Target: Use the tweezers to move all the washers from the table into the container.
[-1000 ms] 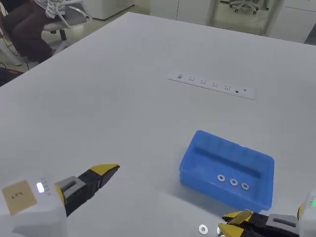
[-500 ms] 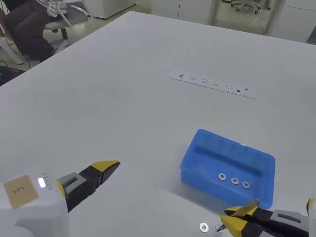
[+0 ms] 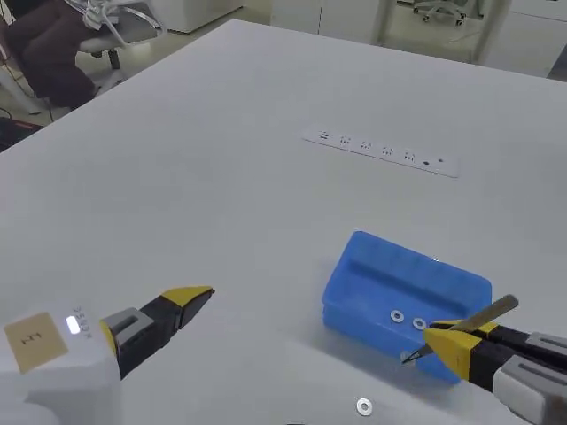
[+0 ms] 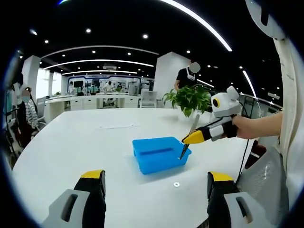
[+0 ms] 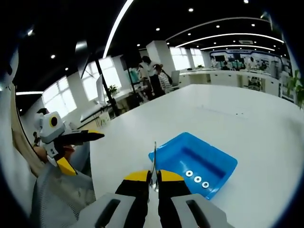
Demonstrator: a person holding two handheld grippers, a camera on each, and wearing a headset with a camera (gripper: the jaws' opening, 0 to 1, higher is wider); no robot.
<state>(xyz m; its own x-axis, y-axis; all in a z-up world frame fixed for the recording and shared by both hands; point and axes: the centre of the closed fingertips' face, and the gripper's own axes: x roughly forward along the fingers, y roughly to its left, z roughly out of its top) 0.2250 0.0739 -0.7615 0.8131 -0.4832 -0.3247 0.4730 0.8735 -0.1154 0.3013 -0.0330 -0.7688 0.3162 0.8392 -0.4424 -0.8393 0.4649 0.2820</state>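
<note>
Movement since a second ago belongs to the right tool [image 3: 440,338]: then it lay low at the bottom edge of the head view, tips beside two washers on the desk [image 3: 221,177]; now it stands higher, over the near right corner of the blue container [image 3: 381,266]. Its jaws are clamped on the tweezers [image 3: 492,311]; the right gripper view shows them pressed close with the thin blade between them. One loose washer [image 3: 364,406] lies on the desk now, in front of the container and apart from it — whether the tweezers' tip carries the other is too small to tell. The tweezers' long axis runs, in the head view, from upper right down to lower left; the dark pointed tip aims down-left at the container's near wall; the blunt end sticks up behind the tool. Three washers [image 5: 197,179] lie in a row on the container's floor, toward its near wall. The left tool [image 3: 199,298] hovers over the desk at lower left, where it was before, well apart from the container; its jaws stand wide apart, holding nothing.
</note>
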